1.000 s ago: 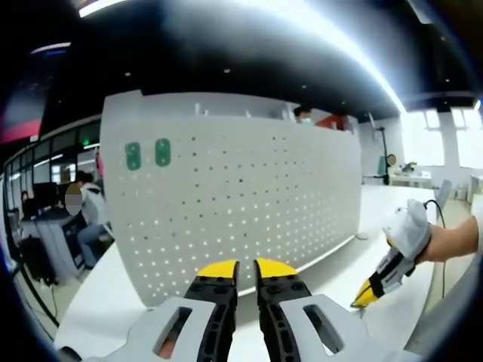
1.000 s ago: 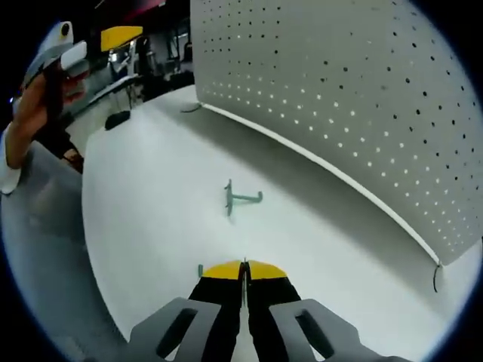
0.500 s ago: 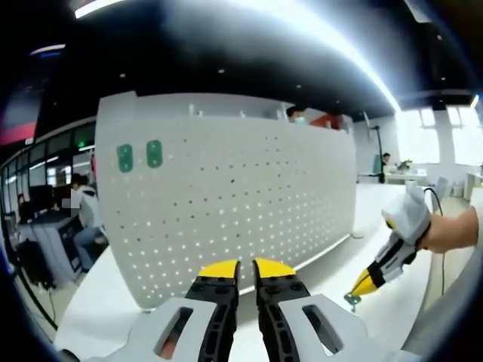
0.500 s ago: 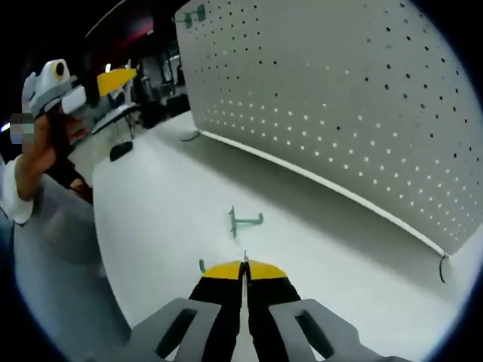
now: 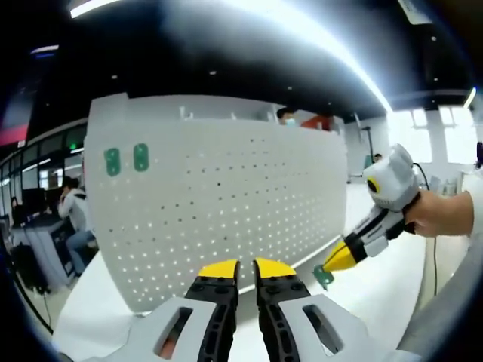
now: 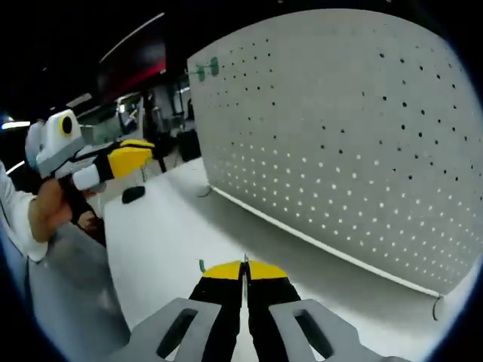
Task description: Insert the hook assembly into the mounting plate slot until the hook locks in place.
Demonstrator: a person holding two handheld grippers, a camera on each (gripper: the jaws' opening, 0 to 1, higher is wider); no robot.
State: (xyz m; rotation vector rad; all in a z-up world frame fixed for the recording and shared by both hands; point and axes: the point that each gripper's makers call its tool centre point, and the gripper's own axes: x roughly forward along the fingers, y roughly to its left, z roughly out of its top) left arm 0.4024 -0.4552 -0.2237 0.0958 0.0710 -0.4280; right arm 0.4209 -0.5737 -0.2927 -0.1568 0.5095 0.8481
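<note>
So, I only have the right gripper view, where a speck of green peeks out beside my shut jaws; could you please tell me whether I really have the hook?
Observer: Yes. In the left gripper view, the right gripper pinches the green hook in its yellow tips, and the hook hangs just below them.
Operator: Thank you. Is it near the pegboard?
Observer: It sits by the lower right edge of the pegboard, seemingly lifted clear of the table. I see no contact with the board.
Operator: And the left jaws?
Observer: The left gripper shows a narrow gap between its jaws, with nothing in it.
</note>
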